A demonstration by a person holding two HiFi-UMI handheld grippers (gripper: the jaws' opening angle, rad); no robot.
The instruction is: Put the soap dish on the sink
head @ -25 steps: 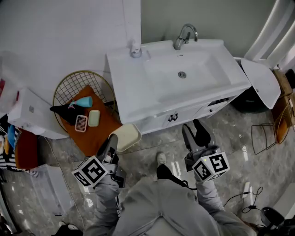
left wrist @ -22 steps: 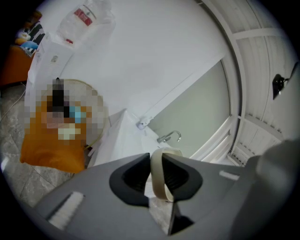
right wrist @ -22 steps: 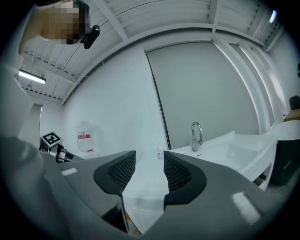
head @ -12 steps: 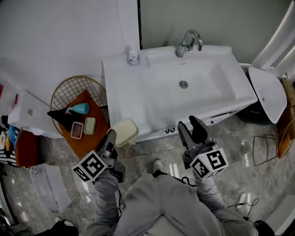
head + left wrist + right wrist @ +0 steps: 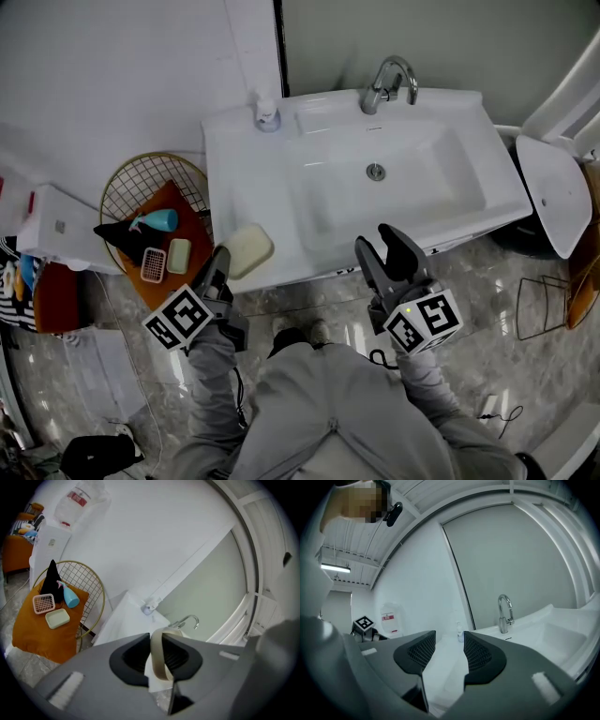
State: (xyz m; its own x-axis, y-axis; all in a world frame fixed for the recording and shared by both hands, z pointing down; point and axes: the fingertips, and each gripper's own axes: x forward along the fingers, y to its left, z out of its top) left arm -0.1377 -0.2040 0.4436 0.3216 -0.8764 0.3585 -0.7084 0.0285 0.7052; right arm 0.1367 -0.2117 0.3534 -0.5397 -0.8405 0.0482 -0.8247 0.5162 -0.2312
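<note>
A cream soap dish (image 5: 247, 249) hangs over the front left corner of the white sink (image 5: 281, 187), with my left gripper (image 5: 225, 265) shut on its near edge. In the left gripper view the soap dish (image 5: 161, 660) stands on edge between the jaws, and the sink (image 5: 123, 620) lies beyond it. My right gripper (image 5: 388, 247) is open and empty at the sink's front edge, right of the middle. The right gripper view has the gripper (image 5: 449, 651) with nothing between its jaws and the sink's basin (image 5: 555, 632) ahead on the right.
A chrome faucet (image 5: 386, 82) stands at the sink's back and a small bottle (image 5: 267, 116) at its back left corner. Left of the sink a gold wire basket (image 5: 127, 187) holds an orange cushion (image 5: 178, 211) with a blue bottle, a pink grid and a green dish. A white lid (image 5: 548, 192) lies at the right.
My left gripper has carried the soap dish forward from over the floor to over the sink's front left corner. The right gripper has come up to the sink's front edge.
</note>
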